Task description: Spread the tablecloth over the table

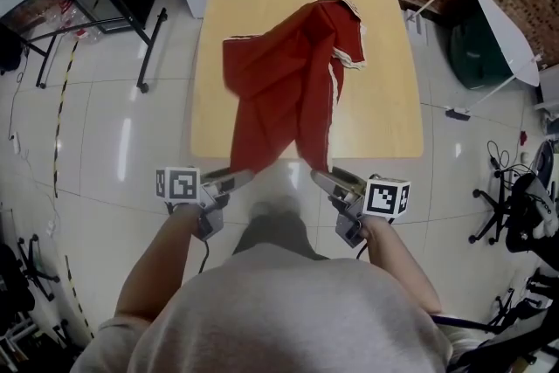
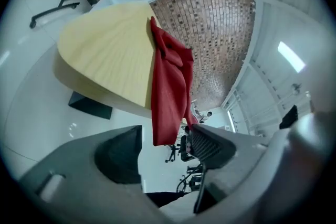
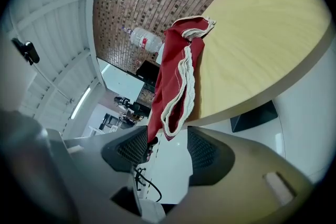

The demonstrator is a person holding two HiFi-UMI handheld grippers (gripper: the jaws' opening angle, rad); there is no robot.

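**Red cloth bunched on the bench, both jaws slack**

Red fabric, thin and limp: the tablecloth (image 1: pixel 284 92) lies crumpled in a long heap on the pale wooden bench (image 1: pixel 384 100). It runs from near the far right corner down to the near edge, where two tails hang over the side towards me. A white, slightly frilled hem runs along its border and shows best at the far corner and on the right-hand tail.

My left hand-held gripper (image 1: pixel 234 180) is released, with its jaws wide apart. One red tail hangs down between them, and no pad presses on it. My right hand-held gripper (image 1: pixel 327 180) is also released, and the hemmed tail dangles just above its gap.

I judge the cloth to be light and floppy, with no stiffness to hold a shape. It should slide easily on the smooth, rounded bench top and fold over itself. I would pinch each tail at the hem, where the doubled edge gives the ribbed pads more to bite. Keeping the two holds well apart should let the folds open out.
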